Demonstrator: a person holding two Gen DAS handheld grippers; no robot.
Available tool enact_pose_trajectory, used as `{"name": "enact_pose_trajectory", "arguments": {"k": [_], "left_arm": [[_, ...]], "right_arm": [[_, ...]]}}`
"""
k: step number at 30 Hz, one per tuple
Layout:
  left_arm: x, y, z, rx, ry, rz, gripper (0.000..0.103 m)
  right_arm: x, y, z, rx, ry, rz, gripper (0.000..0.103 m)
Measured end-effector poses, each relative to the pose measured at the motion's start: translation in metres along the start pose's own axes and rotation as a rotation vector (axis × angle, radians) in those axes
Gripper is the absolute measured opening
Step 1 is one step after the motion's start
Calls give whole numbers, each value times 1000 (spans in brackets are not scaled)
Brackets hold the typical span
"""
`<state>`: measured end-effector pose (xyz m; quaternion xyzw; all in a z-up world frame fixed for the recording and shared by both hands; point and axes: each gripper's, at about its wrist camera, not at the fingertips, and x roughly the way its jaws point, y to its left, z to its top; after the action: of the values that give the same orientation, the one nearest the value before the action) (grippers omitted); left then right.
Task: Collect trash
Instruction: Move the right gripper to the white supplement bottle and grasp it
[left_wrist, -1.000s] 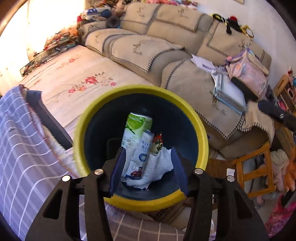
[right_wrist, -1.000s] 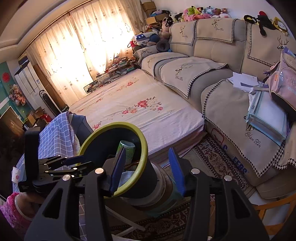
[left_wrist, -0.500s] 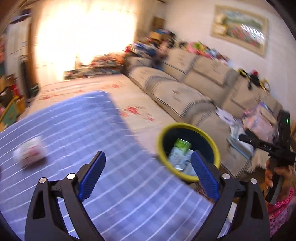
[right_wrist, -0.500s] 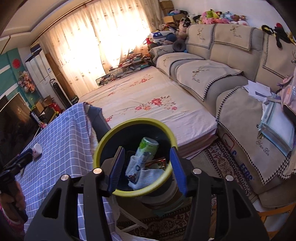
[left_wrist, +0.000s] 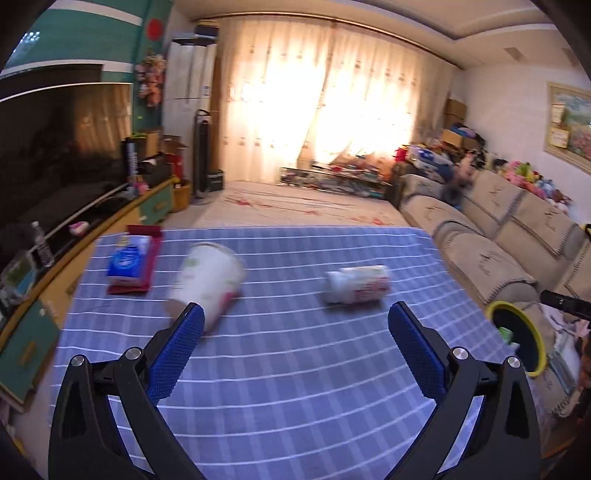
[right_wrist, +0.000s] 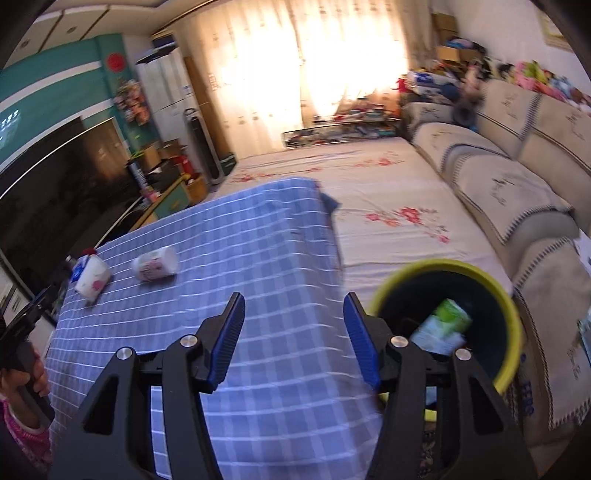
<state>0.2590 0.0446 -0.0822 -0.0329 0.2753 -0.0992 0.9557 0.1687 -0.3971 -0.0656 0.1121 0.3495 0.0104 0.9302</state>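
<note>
Partly hidden bin (right_wrist: 447, 266) contents, blurred.

**Open left gripper over the checked table, two pieces of litter ahead**

The left gripper (left_wrist: 293, 325), black with blue textured pads, has just been opening and stands wide with nothing between its jaws. Below lies a blue tablecloth with white check lines (left_wrist: 295, 387). A white paper cup with pink print (left_wrist: 207, 282) lies on its side beside the left pad. A small white plastic bottle (left_wrist: 358, 283) lies tipped farther right. A blue tissue pack (left_wrist: 129, 260) rests on a red mat. The yellow-rimmed dark bin (left_wrist: 517, 336) stands off the table's right edge.
</note>
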Motion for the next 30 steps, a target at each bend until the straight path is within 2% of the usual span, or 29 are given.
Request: {"name": "enact_pose_trajectory", "arguments": {"k": [4,8,11,12,19,24,30], "left_arm": [[7,32,-9,-32,-4,66,98],[19,48,-23,-83,4,65,98],[19,50,-27,-71,-19,101,98],[16,46,-27,-67,-27,108,98],[13,47,-31,-100,-28,71,98],[19,43,-36,-87,-10,56,98],[26,39,-39,-82,16,40,98]], "right_arm": [[28,60,6,-75,32,56,56],[56,116,10,-156,56,99,75],[78,153,14,-210,56,121,91],[85,163,14,-231,45,112,93],[152,203,21,-269,108,5,94],[186,202,19,-254,149,-69,94],[208,198,21,-224,168,-78,94]]}}
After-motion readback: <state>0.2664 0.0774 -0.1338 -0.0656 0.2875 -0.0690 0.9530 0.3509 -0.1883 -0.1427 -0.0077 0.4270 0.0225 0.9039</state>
